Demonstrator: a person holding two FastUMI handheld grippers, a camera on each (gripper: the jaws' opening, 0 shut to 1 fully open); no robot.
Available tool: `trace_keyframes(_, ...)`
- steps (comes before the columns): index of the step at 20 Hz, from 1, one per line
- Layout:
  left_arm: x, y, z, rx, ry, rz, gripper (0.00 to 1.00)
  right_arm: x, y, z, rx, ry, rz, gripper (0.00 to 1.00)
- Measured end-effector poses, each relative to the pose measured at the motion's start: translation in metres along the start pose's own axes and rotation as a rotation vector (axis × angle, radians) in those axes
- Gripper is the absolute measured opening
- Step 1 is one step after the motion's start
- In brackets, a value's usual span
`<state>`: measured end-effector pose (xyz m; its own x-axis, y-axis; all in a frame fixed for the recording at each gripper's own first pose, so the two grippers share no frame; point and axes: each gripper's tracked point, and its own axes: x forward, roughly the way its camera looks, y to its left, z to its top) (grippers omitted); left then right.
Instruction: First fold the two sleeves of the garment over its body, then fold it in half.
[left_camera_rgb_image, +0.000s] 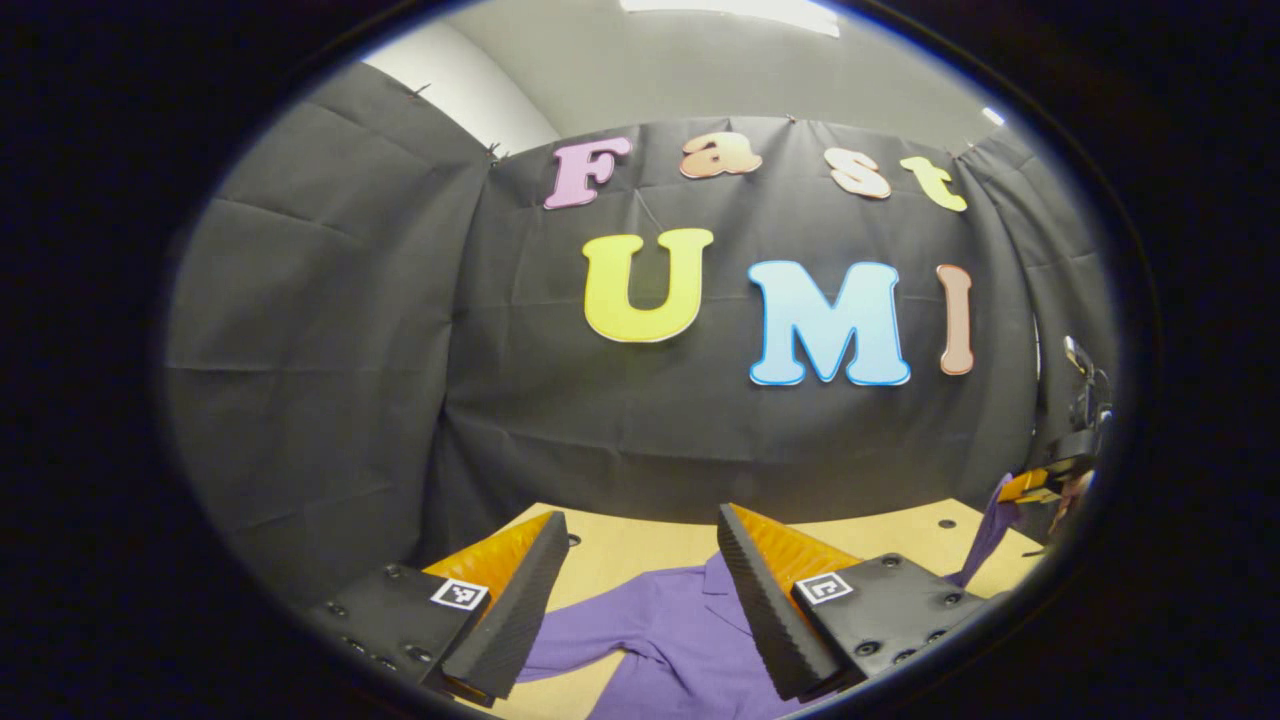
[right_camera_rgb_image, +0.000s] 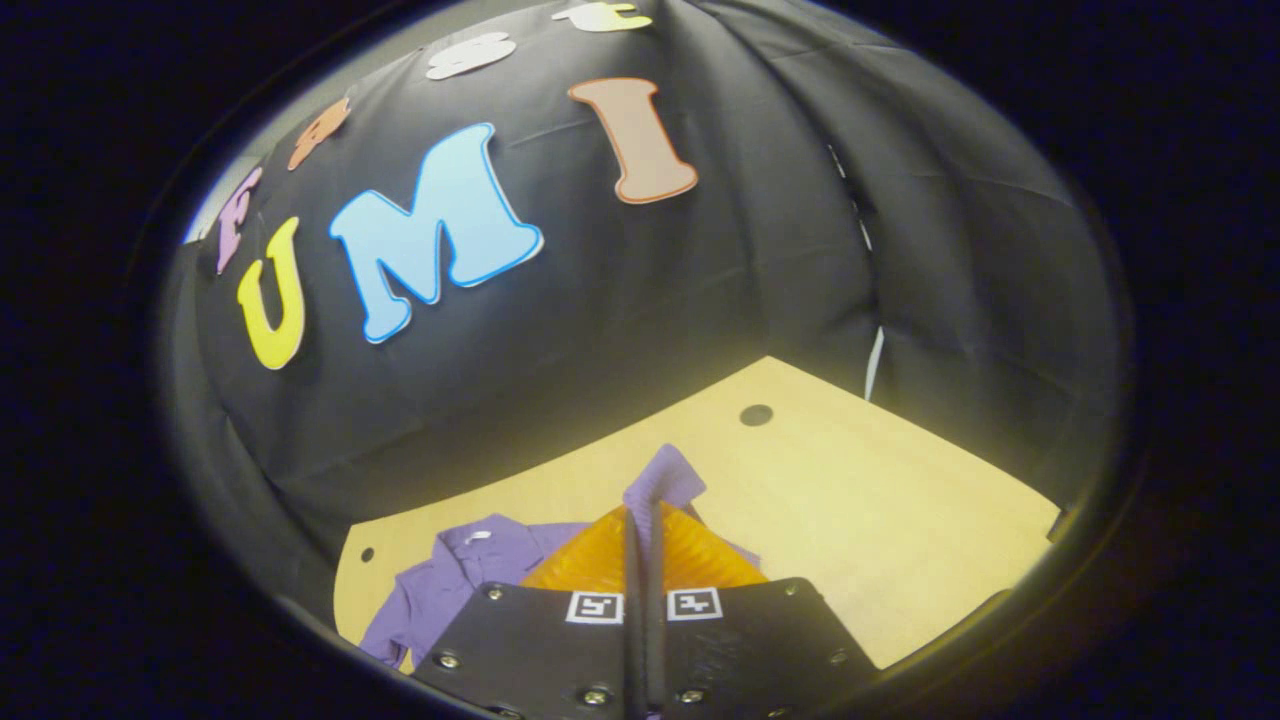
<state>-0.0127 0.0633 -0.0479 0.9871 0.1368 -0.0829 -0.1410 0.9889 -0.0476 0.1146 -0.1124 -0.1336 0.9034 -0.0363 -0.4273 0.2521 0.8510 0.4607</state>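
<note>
In the left gripper view, the left gripper (left_camera_rgb_image: 640, 560) hangs above the wooden table (left_camera_rgb_image: 650, 545) with its two fingers spread wide apart and nothing between them. Below the gap lies the purple shirt (left_camera_rgb_image: 660, 640), spread on the table with its collar toward the far edge, where the table meets the black cloth wall (left_camera_rgb_image: 330, 330). One sleeve (left_camera_rgb_image: 575, 640) runs out flat under the finger on the left of the view. Toward the table's right edge, the other sleeve (left_camera_rgb_image: 985, 535) rises off the surface as a narrow strip, and its top meets the right gripper (left_camera_rgb_image: 1040, 485), seen small and far off at the rim of the view; its jaws are too small and blurred there to judge. In the right gripper view, the right gripper (right_camera_rgb_image: 643, 535) has its fingers drawn together with only a thin dark line between them, and the purple sleeve (right_camera_rgb_image: 665, 480) comes up out of that line, so it appears to be clamped on the sleeve, though the pinch point itself is hidden by the fingers. The sleeve's cuff end shows just beyond the fingertips, above the table (right_camera_rgb_image: 880, 500). The body of the shirt (right_camera_rgb_image: 450, 570) lies lower left of the fingers, near the table's far left corner, rumpled, with the collar showing. A dark round hole (right_camera_rgb_image: 756, 414) sits in the table near its far edge, well apart from the shirt.
</note>
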Motion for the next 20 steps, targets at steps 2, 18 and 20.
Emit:
trace_keyframes(2,-0.001,0.006,-0.001,-0.003,0.002,0.010,0.97,0.006,0.024,0.003,-0.024,-0.008,0.045,0.02)
trace_keyframes(18,-0.016,0.054,-0.023,-0.021,0.051,0.070,0.96,0.033,0.229,-0.053,-0.218,0.051,0.405,0.02)
trace_keyframes(20,-0.022,0.065,-0.021,-0.015,0.046,0.082,0.96,0.033,0.251,-0.075,-0.257,0.080,0.438,0.01)
